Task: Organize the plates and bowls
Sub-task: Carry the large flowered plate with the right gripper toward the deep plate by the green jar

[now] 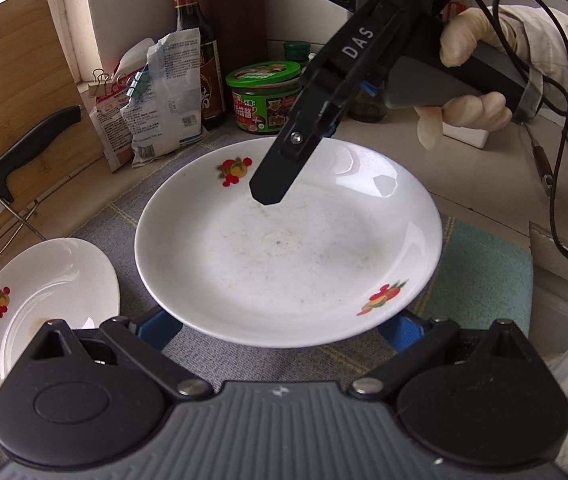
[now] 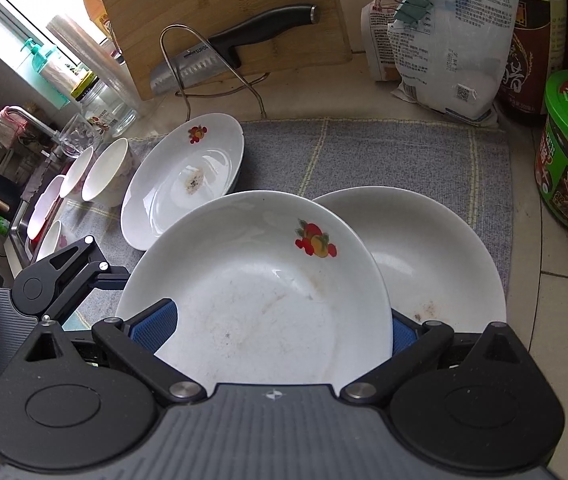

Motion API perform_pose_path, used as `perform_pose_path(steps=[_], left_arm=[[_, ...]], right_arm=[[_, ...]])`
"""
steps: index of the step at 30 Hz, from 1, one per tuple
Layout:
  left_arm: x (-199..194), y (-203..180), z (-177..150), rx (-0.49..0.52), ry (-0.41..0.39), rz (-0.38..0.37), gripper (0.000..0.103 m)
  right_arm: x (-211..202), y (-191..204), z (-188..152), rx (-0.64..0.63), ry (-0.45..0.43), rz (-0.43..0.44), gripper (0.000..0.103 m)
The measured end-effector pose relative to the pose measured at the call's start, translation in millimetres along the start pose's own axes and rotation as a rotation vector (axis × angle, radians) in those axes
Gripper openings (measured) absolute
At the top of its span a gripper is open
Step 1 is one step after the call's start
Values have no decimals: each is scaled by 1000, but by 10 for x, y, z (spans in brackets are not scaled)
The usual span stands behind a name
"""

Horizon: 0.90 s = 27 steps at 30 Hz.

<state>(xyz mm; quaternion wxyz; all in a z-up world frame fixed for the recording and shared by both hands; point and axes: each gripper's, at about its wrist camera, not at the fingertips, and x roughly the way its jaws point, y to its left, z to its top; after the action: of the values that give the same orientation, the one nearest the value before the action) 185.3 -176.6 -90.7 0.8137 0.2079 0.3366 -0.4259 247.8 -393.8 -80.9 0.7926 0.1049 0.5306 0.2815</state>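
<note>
White plate [image 2: 259,288] fills the lower centre of the right wrist view, tilted, right gripper [image 2: 279,326] clamped on its near rim; plain plate [image 2: 444,256] lies just behind, to the right; left gripper [image 1: 284,332] spreads wide beneath, gripping nothing.

Left gripper [image 1: 284,328]: matte black linkage arms with silver pivot pins, blue ribbed fingers [image 1: 155,330], and a grey ribbed housing bearing a small star-shaped mark. Right gripper [image 1: 265,196]: the same black construction, lettered "DAS" in white, with a cross-head screw near its tip and a grey-and-black handle. A black cable [image 1: 564,128] looped from it. The hand [image 1: 472,76] wore a cream glove beneath a pale sleeve [image 1: 564,52].
</note>
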Motion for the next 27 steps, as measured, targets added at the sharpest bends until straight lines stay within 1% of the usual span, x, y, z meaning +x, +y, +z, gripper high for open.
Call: perform_pose_path(steps=[9,20,27], left_arm=[[126,28,67,1,18,-17,102],[192,18,112,39,30,-2,102],[238,46,162,52,47,-7,102]], right_arm=[[0,-154,-3,24,-11,-3,103],[13,-269,-17,33,-22,0,103],[-3,-331,-48,46,-24,1,103]])
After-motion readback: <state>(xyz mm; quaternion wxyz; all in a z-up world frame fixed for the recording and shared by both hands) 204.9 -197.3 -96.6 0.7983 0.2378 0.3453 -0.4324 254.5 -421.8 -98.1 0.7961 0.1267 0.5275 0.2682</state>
